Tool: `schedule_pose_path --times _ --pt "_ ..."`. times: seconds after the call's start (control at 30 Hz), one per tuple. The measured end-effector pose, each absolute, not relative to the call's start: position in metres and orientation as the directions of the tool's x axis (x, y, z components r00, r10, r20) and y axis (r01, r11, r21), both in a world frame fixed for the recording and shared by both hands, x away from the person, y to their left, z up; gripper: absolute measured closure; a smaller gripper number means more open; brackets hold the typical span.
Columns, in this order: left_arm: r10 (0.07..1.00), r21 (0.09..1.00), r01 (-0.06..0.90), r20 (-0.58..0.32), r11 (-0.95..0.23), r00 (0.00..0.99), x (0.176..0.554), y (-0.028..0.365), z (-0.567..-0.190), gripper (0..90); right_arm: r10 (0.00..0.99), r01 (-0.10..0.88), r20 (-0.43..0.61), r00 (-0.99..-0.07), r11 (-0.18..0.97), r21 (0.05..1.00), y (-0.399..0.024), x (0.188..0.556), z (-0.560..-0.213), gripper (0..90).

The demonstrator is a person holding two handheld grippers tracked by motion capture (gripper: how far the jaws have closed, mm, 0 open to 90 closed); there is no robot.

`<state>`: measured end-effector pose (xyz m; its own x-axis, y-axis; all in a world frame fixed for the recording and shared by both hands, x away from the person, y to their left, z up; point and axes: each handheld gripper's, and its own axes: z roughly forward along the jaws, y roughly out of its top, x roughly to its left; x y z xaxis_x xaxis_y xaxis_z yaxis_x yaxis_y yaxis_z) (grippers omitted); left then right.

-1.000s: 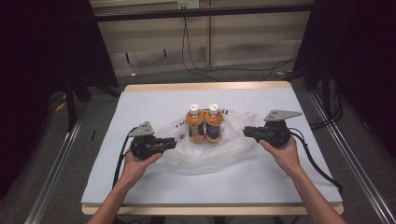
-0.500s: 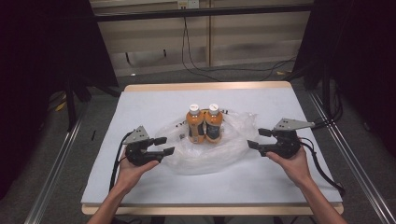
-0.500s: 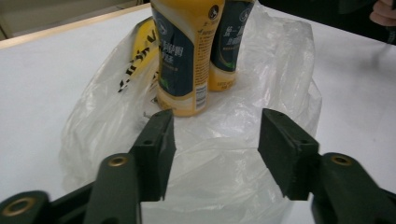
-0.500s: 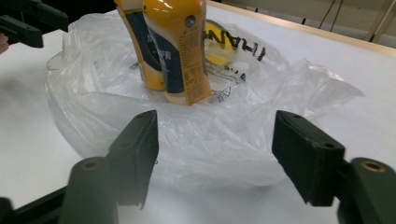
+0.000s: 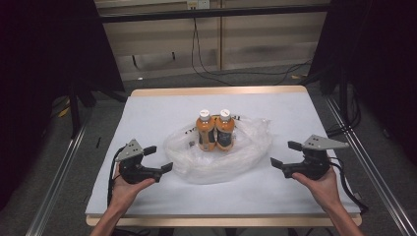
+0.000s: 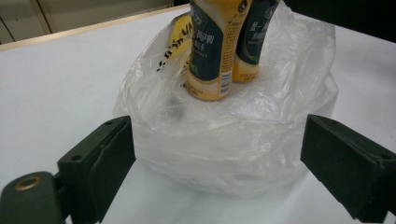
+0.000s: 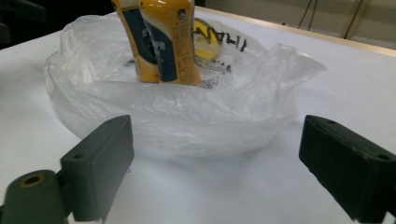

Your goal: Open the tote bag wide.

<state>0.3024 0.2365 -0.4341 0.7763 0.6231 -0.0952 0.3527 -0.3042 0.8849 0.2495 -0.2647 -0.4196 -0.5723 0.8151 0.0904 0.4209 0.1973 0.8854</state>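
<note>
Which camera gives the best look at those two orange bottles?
The high view: both bottles show whole, caps included, upright in the plastic bag. The left and right gripper views come closer, showing labels, but crop the tops.

Thin crinkled glossy plastic bag (image 5: pixel 221 160), glossy-labelled plastic bottles (image 5: pixel 216 130), matt white tabletop (image 5: pixel 147 113)

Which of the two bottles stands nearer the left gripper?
The left bottle, beside the other bottle in the bag; it is on the left gripper's side and appears larger and in front in the left gripper view.
</note>
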Motion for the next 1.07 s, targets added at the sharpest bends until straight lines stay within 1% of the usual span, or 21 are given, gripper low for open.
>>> schedule_pose_path --times 0.1,0.2,0.3,0.4,0.47,0.57,0.63,0.7,0.77,0.83,0.87,0.9,1.0,1.07 --pt "0.624 0.878 0.355 -0.086 -0.321 0.777 0.296 0.242 -0.436 7.8 0.828 0.424 0.096 -0.553 0.180 0.888 -0.272 0.240 -0.420 8.2" --pt "0.626 0.869 0.390 -0.127 -0.303 0.769 0.291 0.247 -0.442 6.5 0.838 0.429 0.090 -0.538 0.180 0.885 -0.278 0.231 -0.424 8.6" --pt "0.640 0.866 0.395 -0.119 -0.307 0.759 0.283 0.250 -0.445 5.7 0.848 0.434 0.125 -0.514 0.133 0.891 -0.283 0.221 -0.431 8.7" --pt "0.646 0.866 0.373 -0.079 -0.333 0.759 0.274 0.250 -0.442 4.7 0.861 0.442 0.109 -0.497 0.143 0.885 -0.281 0.210 -0.437 8.4" --pt "0.653 0.868 0.381 -0.090 -0.319 0.752 0.267 0.249 -0.441 4.7 0.862 0.437 0.112 -0.494 0.134 0.890 -0.279 0.204 -0.437 7.5" --pt "0.658 0.863 0.380 -0.077 -0.332 0.749 0.255 0.249 -0.442 4.3 0.867 0.426 0.119 -0.484 0.115 0.897 -0.279 0.193 -0.433 7.1" --pt "0.644 0.858 0.391 -0.096 -0.333 0.759 0.246 0.252 -0.442 4.3 0.866 0.431 0.141 -0.480 0.093 0.898 -0.281 0.185 -0.433 7.0" --pt "0.641 0.868 0.398 -0.126 -0.298 0.757 0.239 0.255 -0.443 3.7 0.866 0.444 0.151 -0.477 0.089 0.892 -0.283 0.176 -0.436 7.0" --pt "0.621 0.862 0.399 -0.133 -0.312 0.773 0.233 0.257 -0.448 1.8 0.869 0.456 0.153 -0.471 0.092 0.885 -0.286 0.167 -0.440 7.0" --pt "0.608 0.855 0.421 -0.165 -0.304 0.776 0.230 0.257 -0.451 2.0 0.869 0.470 0.166 -0.466 0.085 0.878 -0.290 0.160 -0.443 6.3" --pt "0.599 0.864 0.411 -0.169 -0.292 0.782 0.229 0.258 -0.450 2.4 0.876 0.468 0.161 -0.454 0.081 0.880 -0.291 0.158 -0.444 6.0" --pt "0.605 0.869 0.400 -0.157 -0.291 0.781 0.229 0.257 -0.449 2.2 0.875 0.468 0.163 -0.455 0.079 0.880 -0.291 0.156 -0.443 6.0" --pt "0.645 0.838 0.429 -0.127 -0.337 0.754 0.235 0.252 -0.453 2.5 0.881 0.459 0.149 -0.449 0.085 0.884 -0.292 0.157 -0.443 5.6" --pt "0.644 0.831 0.433 -0.123 -0.348 0.755 0.239 0.251 -0.455 2.8 0.881 0.458 0.142 -0.451 0.092 0.884 -0.293 0.160 -0.443 5.6"
